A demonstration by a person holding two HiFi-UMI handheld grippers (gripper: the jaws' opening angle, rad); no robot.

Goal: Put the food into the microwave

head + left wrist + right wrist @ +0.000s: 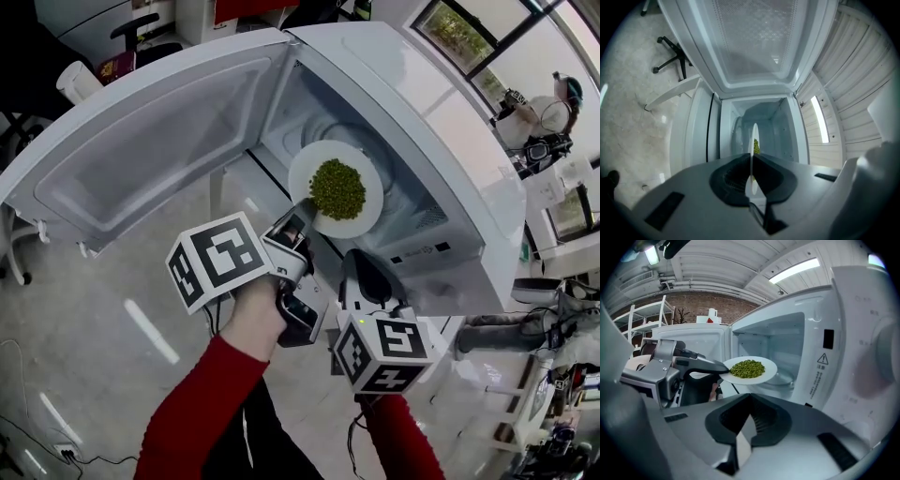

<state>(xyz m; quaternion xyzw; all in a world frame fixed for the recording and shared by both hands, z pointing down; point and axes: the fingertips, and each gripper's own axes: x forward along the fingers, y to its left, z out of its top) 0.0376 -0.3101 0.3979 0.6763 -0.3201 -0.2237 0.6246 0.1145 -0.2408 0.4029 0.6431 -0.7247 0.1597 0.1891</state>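
The white microwave (450, 141) stands with its door (150, 131) swung wide to the left, so the cavity and its glass turntable (785, 377) are in plain view. A white plate (305, 173) hangs level at the mouth of the cavity, above the turntable and not resting on it. A heap of small green food (337, 188) sits in the middle of the plate. The left tongs (302, 214) are clamped on the plate's near rim and carry it from the left. The right tongs (743, 425) are closed with nothing between them, nearer and to the right, pointing at the microwave's front panel.
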